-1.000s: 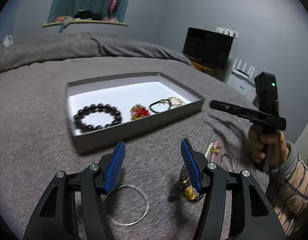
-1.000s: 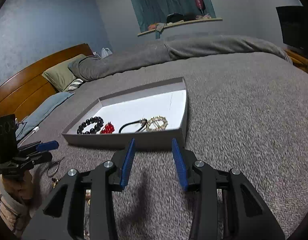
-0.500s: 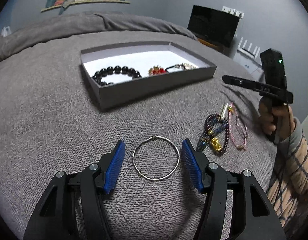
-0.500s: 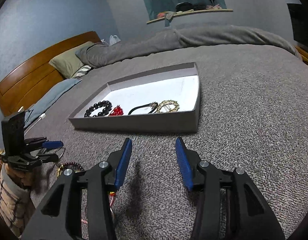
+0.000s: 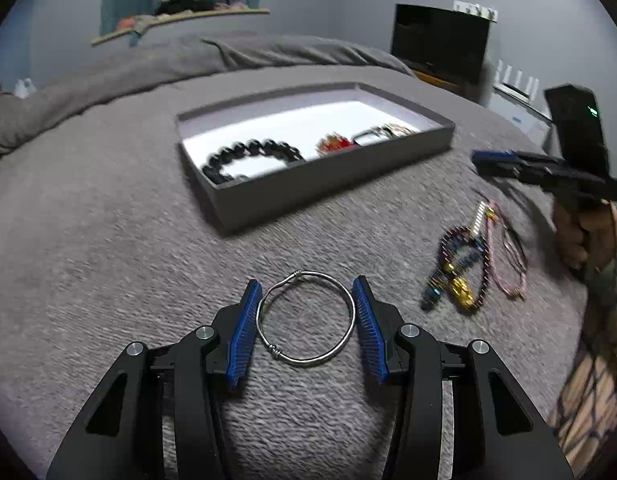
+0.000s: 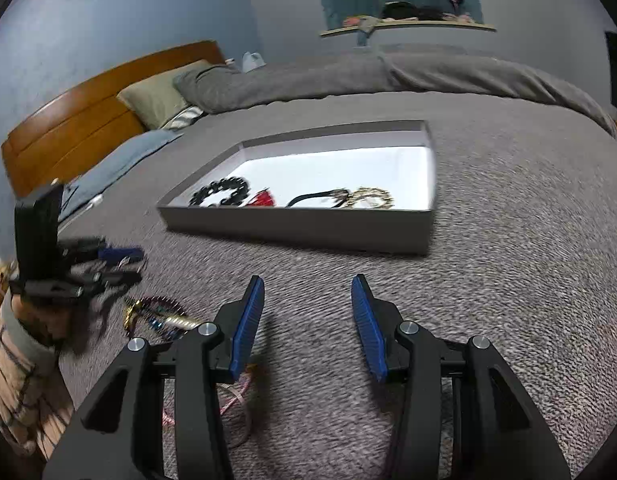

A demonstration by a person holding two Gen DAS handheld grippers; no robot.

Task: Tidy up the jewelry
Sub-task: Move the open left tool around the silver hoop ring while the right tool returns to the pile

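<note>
Grey bedding (image 5: 108,264) is spread under a shallow box (image 5: 328,184) in which bracelets are laid. A silver bangle (image 5: 306,318) is bracketed by the left gripper (image 5: 305,312), whose jaws have just been closing, the pads touching or nearly touching its rim. Nothing is held by the right gripper (image 6: 307,312), its jaws parted.

Left hand-held gripper (image 5: 304,304): black angular frame, two ribbed blue pads, round silver screws at the pivots. Right hand-held gripper (image 6: 306,308): same build; in the left wrist view, a black upright block with a small green light tops it. Sleeves (image 5: 588,392): tan, dark plaid lines, grey cuffs.
</note>
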